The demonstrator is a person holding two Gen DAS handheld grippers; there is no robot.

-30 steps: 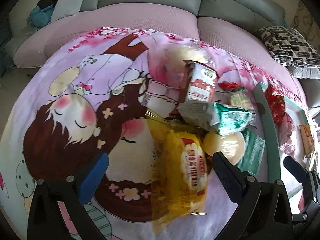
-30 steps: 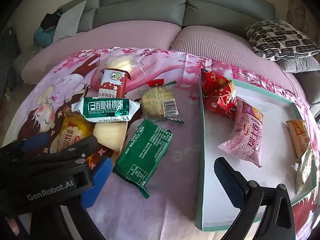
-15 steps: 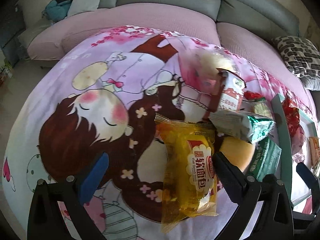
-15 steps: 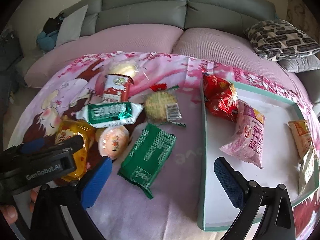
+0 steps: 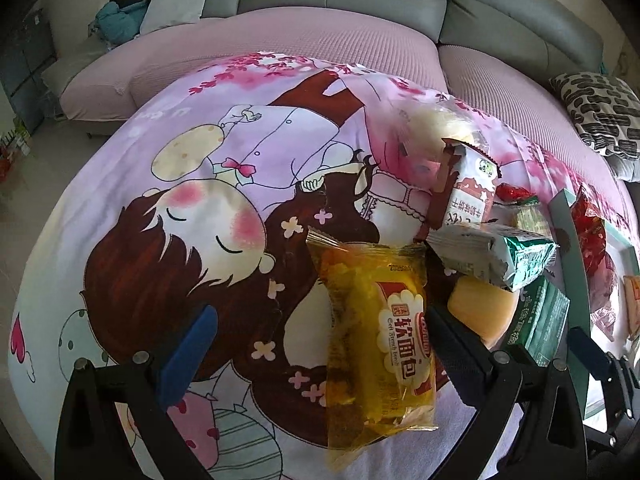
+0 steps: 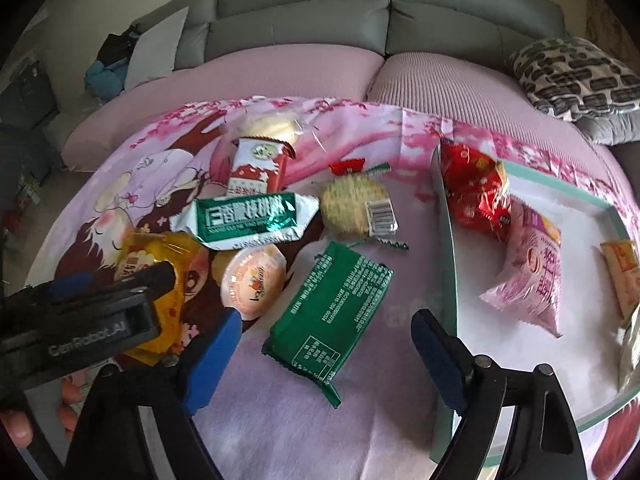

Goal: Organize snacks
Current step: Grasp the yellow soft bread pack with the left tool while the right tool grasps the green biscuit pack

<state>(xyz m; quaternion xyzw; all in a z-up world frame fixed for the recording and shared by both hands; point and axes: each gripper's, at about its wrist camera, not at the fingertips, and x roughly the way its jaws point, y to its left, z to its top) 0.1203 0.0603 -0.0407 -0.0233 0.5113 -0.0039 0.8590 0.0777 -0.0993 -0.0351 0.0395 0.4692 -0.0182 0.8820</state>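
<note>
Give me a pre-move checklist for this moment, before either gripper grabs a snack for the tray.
1. Right gripper free of load: ok; its jaws have just been closing, with the dark green packet lying between them, pads not yet pressing.
2. Left gripper open: ok, nothing clamped.
3. Yellow bread bag lined up for the left gripper: ok, it lies between the fingers.
4. Room in the tray: ok, bare white floor shows beside the pink bag.
5. Grippers clear of each other: cannot tell, they sit close.
</note>
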